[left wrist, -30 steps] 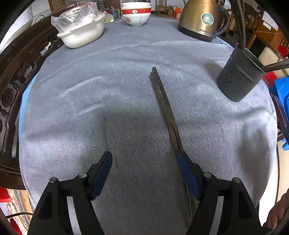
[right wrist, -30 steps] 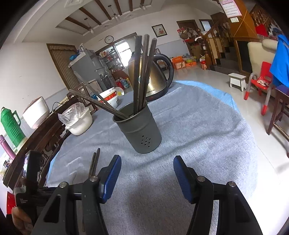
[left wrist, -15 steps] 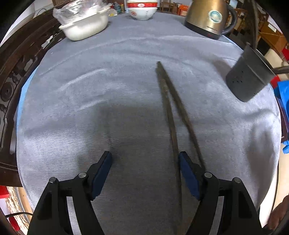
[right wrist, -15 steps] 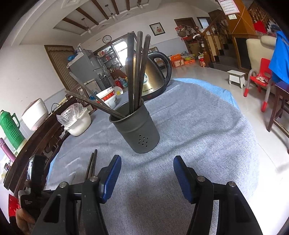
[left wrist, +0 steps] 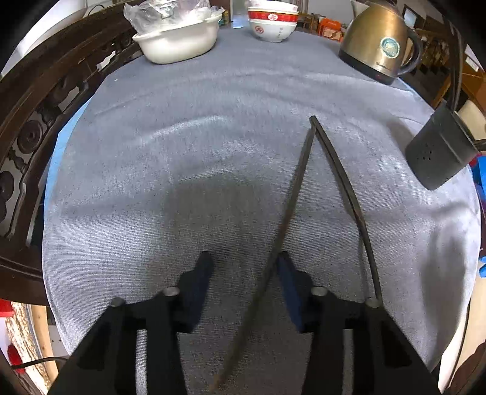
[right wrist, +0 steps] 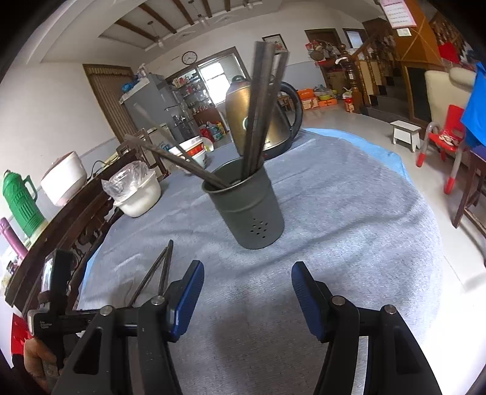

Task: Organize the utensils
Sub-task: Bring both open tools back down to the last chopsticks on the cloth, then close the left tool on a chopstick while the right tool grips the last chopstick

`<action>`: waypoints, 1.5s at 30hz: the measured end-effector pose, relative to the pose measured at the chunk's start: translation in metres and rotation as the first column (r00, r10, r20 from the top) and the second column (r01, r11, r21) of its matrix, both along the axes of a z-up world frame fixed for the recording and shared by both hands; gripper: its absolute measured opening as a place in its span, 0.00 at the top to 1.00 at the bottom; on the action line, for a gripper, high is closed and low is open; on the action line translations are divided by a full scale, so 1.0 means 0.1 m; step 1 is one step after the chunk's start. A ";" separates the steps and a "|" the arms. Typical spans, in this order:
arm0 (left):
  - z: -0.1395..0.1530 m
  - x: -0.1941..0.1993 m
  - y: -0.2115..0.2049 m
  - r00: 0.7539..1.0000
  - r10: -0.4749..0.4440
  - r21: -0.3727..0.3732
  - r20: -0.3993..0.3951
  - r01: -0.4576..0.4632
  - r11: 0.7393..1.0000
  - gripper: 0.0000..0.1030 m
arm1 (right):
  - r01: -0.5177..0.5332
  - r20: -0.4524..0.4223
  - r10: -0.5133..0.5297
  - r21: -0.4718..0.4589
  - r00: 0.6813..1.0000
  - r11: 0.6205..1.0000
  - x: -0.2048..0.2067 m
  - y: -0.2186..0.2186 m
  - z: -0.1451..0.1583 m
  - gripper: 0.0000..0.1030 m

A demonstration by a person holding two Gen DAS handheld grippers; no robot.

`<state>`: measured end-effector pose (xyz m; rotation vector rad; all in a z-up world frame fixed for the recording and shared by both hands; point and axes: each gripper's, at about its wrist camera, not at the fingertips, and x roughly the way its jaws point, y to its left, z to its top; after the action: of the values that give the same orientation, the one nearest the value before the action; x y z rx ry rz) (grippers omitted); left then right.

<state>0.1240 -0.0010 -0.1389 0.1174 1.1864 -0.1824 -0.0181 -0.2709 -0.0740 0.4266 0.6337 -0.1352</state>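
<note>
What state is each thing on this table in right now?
Left hand-held gripper: open, one chopstick between its fingers.
Right hand-held gripper: open, empty.
Two chopsticks: flat on the cloth, splayed in a V.
Utensil holder: upright, holding chopsticks.
Kettle: upright.
White basin: plastic-covered.

Grey ribbed cloth [left wrist: 212, 158] covers the worktop. Dark brown chopsticks [left wrist: 291, 206]; dark grey holder [right wrist: 252, 212] with small punched holes. Brass-gold kettle [left wrist: 376, 39], black base. White bowl [left wrist: 272, 27], red band. Gripper pads [right wrist: 186, 299] blue.

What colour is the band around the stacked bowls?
Red, on white bowls; clearest in the left wrist view.
</note>
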 end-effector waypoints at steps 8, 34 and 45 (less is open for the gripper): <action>0.03 0.04 0.18 0.999 0.024 -0.106 -0.048 -0.029 0.994 0.88 | -0.120 -0.084 0.117 -0.032 0.990 0.992 0.42 0.36 -0.01 0.46; 0.24 0.07 0.79 0.997 0.074 -0.175 0.012 -0.071 0.982 0.59 | -0.308 -0.450 0.229 -0.109 0.863 0.945 2.49 1.44 -0.62 0.69; 0.31 0.32 0.37 0.998 -0.061 -0.119 0.021 0.063 0.991 0.59 | -0.292 -0.429 0.239 -0.062 0.871 0.954 2.16 1.15 -0.57 0.93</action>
<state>0.1563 0.0357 -0.1077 0.0503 1.1523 -0.3061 0.1975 -0.1556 -0.1309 0.1815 1.0962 -0.0002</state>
